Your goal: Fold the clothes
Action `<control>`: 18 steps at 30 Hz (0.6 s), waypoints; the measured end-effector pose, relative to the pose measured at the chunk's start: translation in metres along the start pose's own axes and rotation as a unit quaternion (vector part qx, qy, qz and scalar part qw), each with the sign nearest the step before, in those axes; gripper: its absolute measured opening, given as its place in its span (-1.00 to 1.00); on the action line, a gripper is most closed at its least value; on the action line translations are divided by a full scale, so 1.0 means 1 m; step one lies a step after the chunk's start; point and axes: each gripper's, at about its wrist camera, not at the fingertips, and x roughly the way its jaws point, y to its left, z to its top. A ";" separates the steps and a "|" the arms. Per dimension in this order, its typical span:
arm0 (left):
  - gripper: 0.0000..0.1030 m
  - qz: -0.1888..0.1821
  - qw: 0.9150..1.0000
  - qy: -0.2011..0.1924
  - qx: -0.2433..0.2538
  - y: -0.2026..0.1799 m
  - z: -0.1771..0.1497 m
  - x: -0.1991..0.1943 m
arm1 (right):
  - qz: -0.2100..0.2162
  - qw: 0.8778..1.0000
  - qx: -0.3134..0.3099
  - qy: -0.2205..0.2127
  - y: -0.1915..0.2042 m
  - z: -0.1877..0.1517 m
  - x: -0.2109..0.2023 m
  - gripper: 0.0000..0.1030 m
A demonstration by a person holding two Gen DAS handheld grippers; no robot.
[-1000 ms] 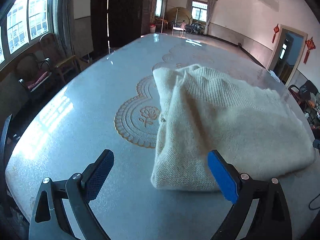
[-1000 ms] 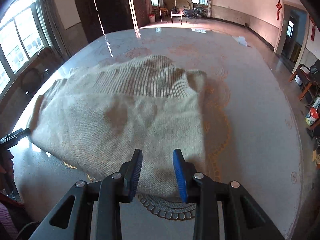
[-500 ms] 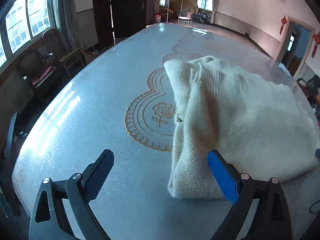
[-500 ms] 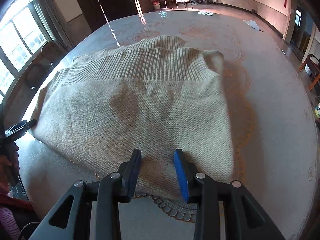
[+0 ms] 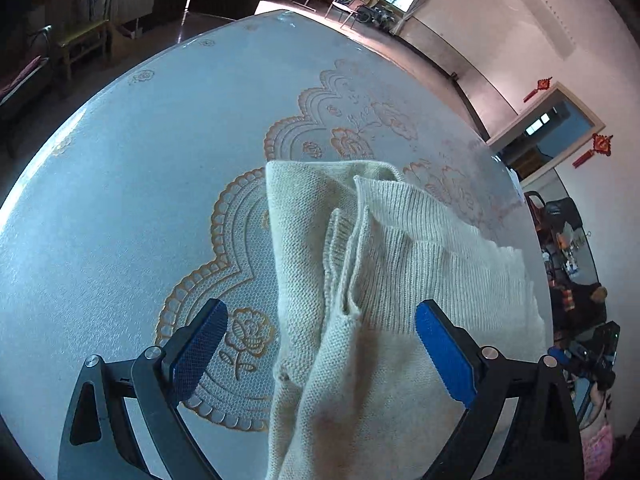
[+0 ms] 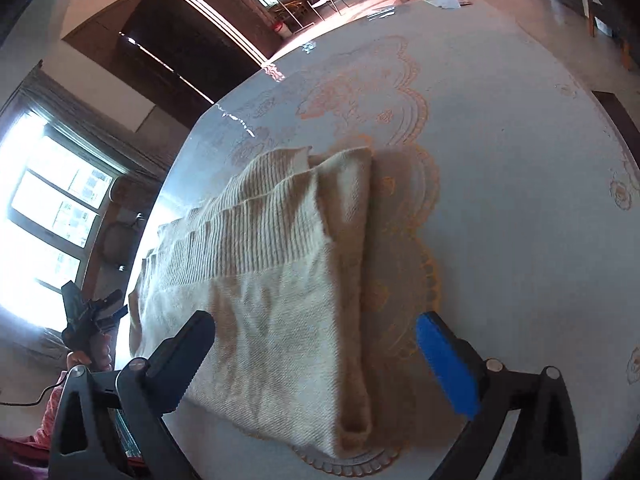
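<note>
Spreading to its widest, the right gripper [image 6: 314, 354] has its jaws opening above the near corner of a cream knit sweater [image 6: 276, 300]; the fabric lies between the fingers but neither pad presses it, so nothing is gripped. The left gripper [image 5: 320, 348] also stands wide and released, its blue pads astride the opposite end of the sweater, where a ribbed band and a loose fold bunch up between them.

Beyond the grippers, the sweater lies folded into a thick rectangle on a pale blue tablecloth [image 5: 120, 200] printed with orange scalloped flower patterns, covering a large table. Past the table, the right wrist view shows bright windows and a dark wooden cabinet; a person's hand [image 6: 86, 356] holding the other gripper shows at its left edge.

To do the next fold well, each gripper would likely need to come down over a corner and pinch all layers together, so the bunched ribbing does not slip free or leave the stack uneven.
</note>
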 end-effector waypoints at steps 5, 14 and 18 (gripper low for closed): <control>0.87 -0.024 0.998 0.054 0.020 -0.009 0.004 0.024 | 0.008 1.000 0.019 0.024 -0.013 0.018 0.022 0.99; 0.91 -0.098 0.991 0.090 0.017 -0.009 0.020 0.039 | 0.060 0.996 0.034 0.058 -0.018 0.042 0.053 1.00; 0.92 -0.137 0.985 0.107 -0.007 -0.003 0.026 0.043 | 0.120 0.988 0.053 0.080 -0.021 0.047 0.060 1.00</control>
